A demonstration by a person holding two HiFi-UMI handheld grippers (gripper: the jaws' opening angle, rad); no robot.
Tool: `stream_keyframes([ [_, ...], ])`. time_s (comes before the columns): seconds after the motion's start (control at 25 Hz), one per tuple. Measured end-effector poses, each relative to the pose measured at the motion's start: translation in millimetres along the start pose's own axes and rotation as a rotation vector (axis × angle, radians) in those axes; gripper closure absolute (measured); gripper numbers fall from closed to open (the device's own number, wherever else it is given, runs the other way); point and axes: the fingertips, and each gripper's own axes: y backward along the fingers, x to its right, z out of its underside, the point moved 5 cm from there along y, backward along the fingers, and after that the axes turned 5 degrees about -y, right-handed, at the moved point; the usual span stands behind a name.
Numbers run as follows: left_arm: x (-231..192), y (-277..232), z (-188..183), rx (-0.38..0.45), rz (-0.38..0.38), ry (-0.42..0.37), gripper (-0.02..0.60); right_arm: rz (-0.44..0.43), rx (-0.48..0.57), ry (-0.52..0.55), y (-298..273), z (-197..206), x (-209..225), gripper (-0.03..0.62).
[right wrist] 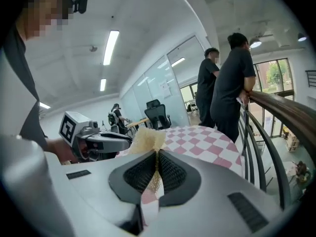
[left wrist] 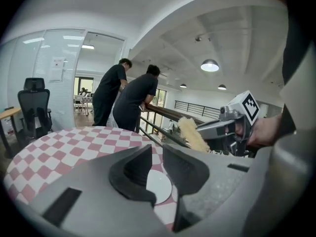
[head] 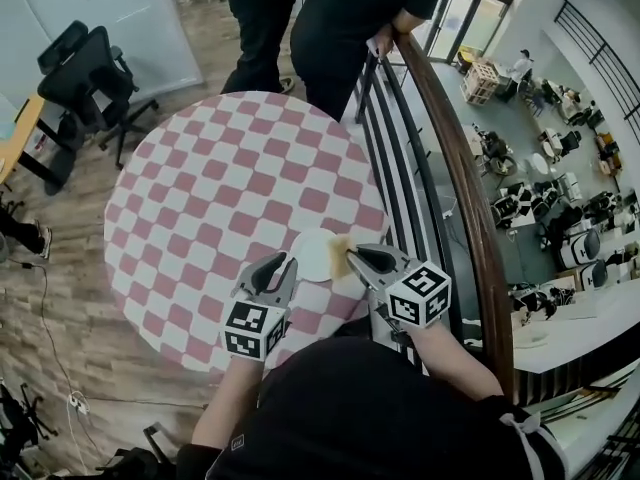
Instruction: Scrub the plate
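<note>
A small white plate [head: 312, 256] lies flat on the pink-and-white checked round table [head: 200, 188], near its front right edge. My left gripper [head: 289, 262] hovers at the plate's left rim, its jaws a little apart with nothing between them. In the left gripper view the plate [left wrist: 159, 186] shows below the left gripper [left wrist: 157, 154]. My right gripper [head: 351, 256] is at the plate's right side, shut on a yellowish fibrous scrubber [head: 338, 249]. The scrubber [right wrist: 146, 139] sticks out past the right gripper [right wrist: 157, 157], held above the plate; contact cannot be told.
A dark railing [head: 450, 158] with a wooden top runs along the table's right side, close to the right gripper. Two people in black [head: 340, 18] lean on it at the far side. A black office chair [head: 85, 73] stands far left.
</note>
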Motion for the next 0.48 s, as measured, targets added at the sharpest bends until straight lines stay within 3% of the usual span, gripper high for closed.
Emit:
stream_keyframes([
  [0.2,10.7,34.4,-35.5,0.102,-0.02,-0.027,0.511,-0.081,0.162,-0.051,23.2,-46.3,-23.2,0.565],
  [0.48,18.4,75.8,-75.6,0.252,-0.09,-0.035,0.538,-0.18,0.301,0.036,47.2,-102.4,-68.4,0.565],
])
